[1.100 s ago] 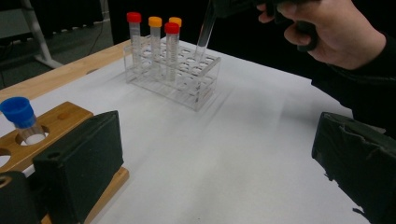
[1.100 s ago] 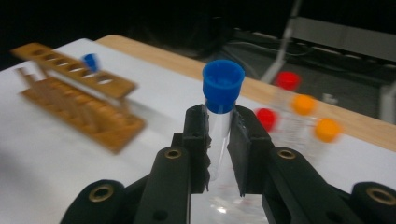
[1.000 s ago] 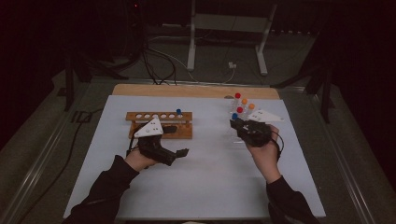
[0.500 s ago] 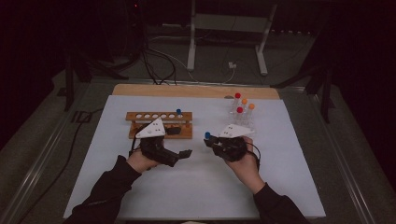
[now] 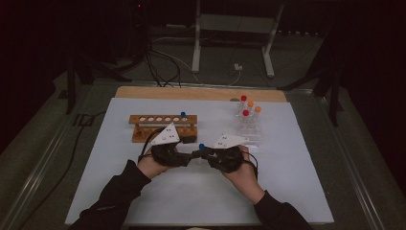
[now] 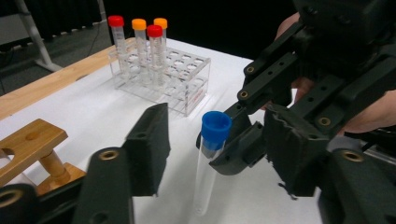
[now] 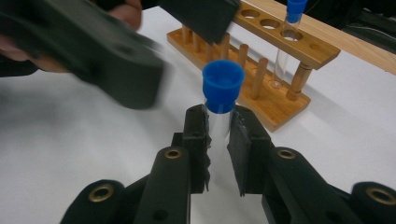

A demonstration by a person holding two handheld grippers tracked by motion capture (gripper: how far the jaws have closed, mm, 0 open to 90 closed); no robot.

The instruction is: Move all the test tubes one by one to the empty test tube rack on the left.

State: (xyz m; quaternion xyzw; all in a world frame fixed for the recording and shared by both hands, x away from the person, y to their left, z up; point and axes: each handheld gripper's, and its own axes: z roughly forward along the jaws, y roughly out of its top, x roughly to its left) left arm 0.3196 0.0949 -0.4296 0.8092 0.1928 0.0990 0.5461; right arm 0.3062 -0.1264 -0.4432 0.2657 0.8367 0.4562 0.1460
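right gripper (image 7: 218, 135) clamps the blue-capped tube (image 7: 222, 88) at frame centre, and the left gripper view adds that the left gripper (image 6: 224, 154) has just been closing with the tube between its jaws, contact unclear.

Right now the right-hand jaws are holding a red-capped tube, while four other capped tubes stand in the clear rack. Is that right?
Not quite: the cap is blue, not red. The right gripper view shows the right gripper with its jaws shut on a blue-capped tube. Four capped tubes do stand in the clear rack.
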